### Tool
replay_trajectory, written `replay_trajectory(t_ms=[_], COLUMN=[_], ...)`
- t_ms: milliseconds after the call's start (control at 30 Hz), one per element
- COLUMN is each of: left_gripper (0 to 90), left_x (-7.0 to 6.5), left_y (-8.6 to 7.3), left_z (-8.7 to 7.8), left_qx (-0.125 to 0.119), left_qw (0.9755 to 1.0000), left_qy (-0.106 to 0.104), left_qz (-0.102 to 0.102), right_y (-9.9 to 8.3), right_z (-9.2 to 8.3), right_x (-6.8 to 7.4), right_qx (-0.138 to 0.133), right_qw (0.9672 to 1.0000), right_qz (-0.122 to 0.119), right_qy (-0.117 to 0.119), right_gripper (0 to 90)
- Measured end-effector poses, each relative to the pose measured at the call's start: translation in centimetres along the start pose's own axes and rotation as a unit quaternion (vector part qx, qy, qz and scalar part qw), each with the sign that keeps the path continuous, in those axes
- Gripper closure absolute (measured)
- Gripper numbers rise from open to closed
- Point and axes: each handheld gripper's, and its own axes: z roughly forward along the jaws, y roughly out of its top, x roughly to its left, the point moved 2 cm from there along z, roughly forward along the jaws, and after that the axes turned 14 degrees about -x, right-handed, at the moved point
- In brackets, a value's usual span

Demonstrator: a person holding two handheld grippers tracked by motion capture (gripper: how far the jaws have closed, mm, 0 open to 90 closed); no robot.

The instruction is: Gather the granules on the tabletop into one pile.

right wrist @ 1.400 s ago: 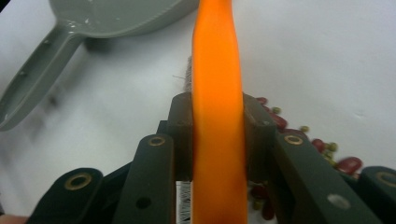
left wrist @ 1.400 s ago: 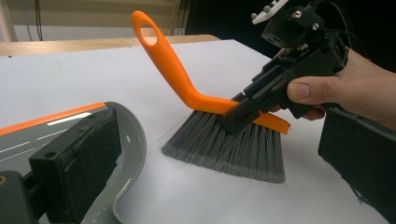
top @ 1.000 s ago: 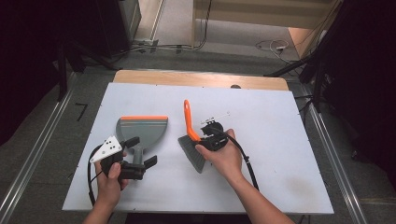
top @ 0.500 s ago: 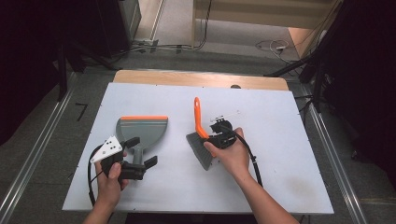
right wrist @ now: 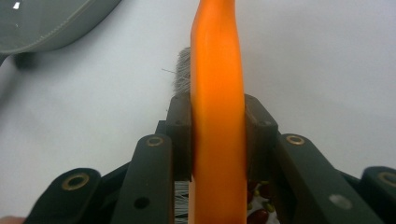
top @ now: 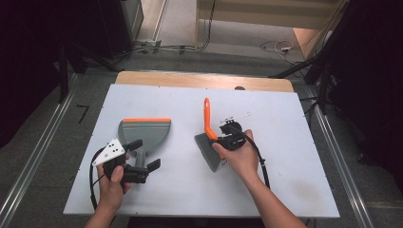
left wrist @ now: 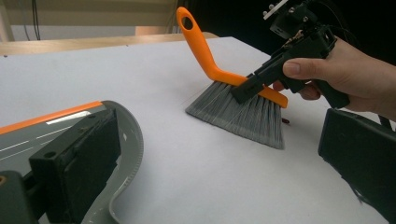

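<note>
Near edge of the white bench [top: 294, 190]: person's two forearms come in from the bottom. Left hand [top: 113, 183] holds the left gripper [top: 142, 165] low at front left, its fingers [left wrist: 77, 163] spread wide, released, grasping nothing. One finger sits over the grey dustpan [top: 142, 133], by the pan's curved rim in the left gripper view; cannot tell if it touches. The other finger is off to the side above bare bench. Dustpan lies flat on the bench just ahead of the left gripper, orange lip [top: 147, 120] on its far edge.

Right hand [top: 242, 159] at bench centre-right holds the right gripper [top: 223, 138]. Its fingers [right wrist: 180, 140] are clenched on the brush [top: 209, 137], grasping the orange back just above the bristles, one finger pressed to each side. Grey bristles [left wrist: 243, 114] point down and fan toward the near-left, tips at the bench surface. Orange handle [left wrist: 196, 42] slants up and away, hang hole at its tip. A few small dark-red bits [right wrist: 259, 214] show under the right gripper; too blurred to identify.

Brush and dustpan are apart, bare bench between them. Far side: wooden strip [top: 204, 80] along the bench edge, then floor with cables [top: 180, 47].
</note>
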Motion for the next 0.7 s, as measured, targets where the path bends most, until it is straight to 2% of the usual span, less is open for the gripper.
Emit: replay_trajectory(t_ms=[700], left_gripper=[0.0], left_x=[0.0], left_y=[0.0], left_z=[0.0], left_qx=[0.000], left_qw=[1.0000], left_qy=[0.001], left_qz=[-0.001], right_y=[-0.1], right_z=[-1.0], right_x=[-2.1], right_qx=[-0.006], right_qw=[0.9997], right_qz=[0.014], right_qy=[-0.018], right_gripper=[67.4])
